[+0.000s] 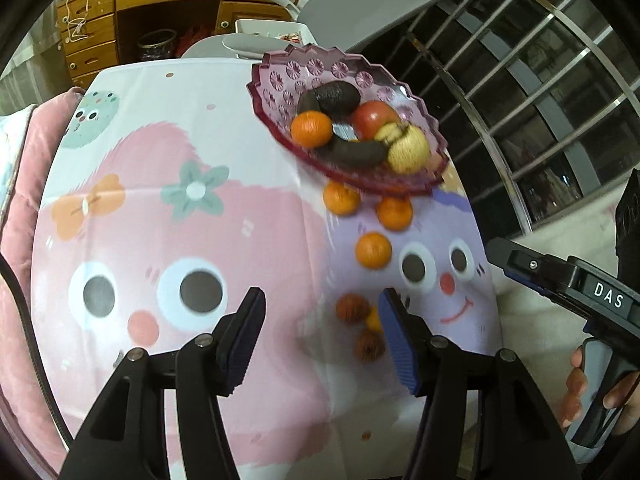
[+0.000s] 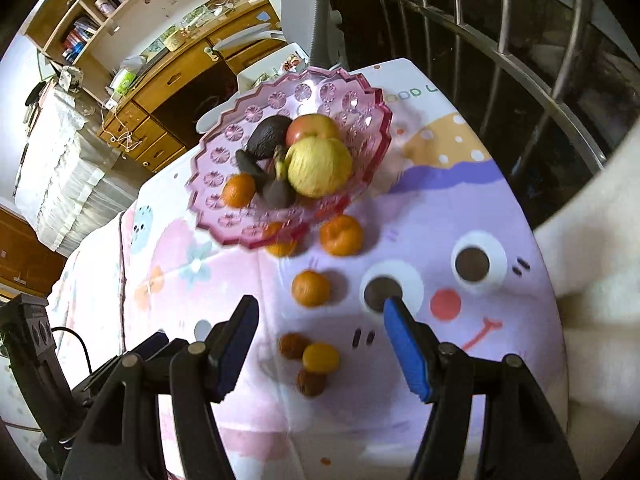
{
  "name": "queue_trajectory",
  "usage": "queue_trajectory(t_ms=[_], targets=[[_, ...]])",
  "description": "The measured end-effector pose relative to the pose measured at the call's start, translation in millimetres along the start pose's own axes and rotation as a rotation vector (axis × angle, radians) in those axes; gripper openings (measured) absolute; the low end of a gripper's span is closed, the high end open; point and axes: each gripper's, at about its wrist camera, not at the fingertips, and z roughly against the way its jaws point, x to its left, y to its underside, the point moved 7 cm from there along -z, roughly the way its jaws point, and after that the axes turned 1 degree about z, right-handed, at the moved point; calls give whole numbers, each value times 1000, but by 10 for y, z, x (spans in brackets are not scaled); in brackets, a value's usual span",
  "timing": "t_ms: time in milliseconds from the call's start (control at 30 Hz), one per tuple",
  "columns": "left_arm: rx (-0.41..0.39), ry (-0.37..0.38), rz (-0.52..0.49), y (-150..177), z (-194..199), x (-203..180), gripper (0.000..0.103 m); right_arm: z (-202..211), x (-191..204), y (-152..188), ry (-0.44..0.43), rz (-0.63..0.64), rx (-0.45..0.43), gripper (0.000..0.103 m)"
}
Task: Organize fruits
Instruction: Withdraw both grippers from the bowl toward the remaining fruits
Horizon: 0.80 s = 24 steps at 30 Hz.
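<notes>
Both grippers hover empty over the table, fruits ahead of them.

Left gripper [image 1: 322, 306] and right gripper [image 2: 320, 316] each have the jaws moderately apart with nothing between the blue pads, only the cartoon tablecloth [image 1: 200, 220] under them. Nearest to the jaws lies a small group: one little orange fruit [image 2: 320, 357] touching two brown wrinkled fruits [image 2: 294, 346], toward the near edge of the table. Farther on, three mandarins [image 2: 311, 288] lie loose on the cloth, two of them just beside the pink glass bowl [image 2: 240, 132]. This bowl stands near the far right corner and holds a mandarin [image 1: 311, 129], a red apple [image 1: 376, 118], a yellow apple [image 2: 320, 166], a dark avocado [image 1: 330, 98] and blackened bananas [image 1: 352, 152]. A hand [image 1: 576, 384] holds the right gripper's handle.
</notes>
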Motion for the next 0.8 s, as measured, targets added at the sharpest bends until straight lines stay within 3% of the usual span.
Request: queue_trajectory(t_ms=[433, 667, 800], targets=[[21, 37, -107, 635, 258, -11, 57, 265, 160, 749, 55, 141, -98, 66], [27, 34, -105, 645, 222, -42, 57, 309, 121, 987, 71, 242, -96, 66], [48, 28, -99, 553, 88, -75, 57, 210, 129, 1100, 34, 306, -79, 66]])
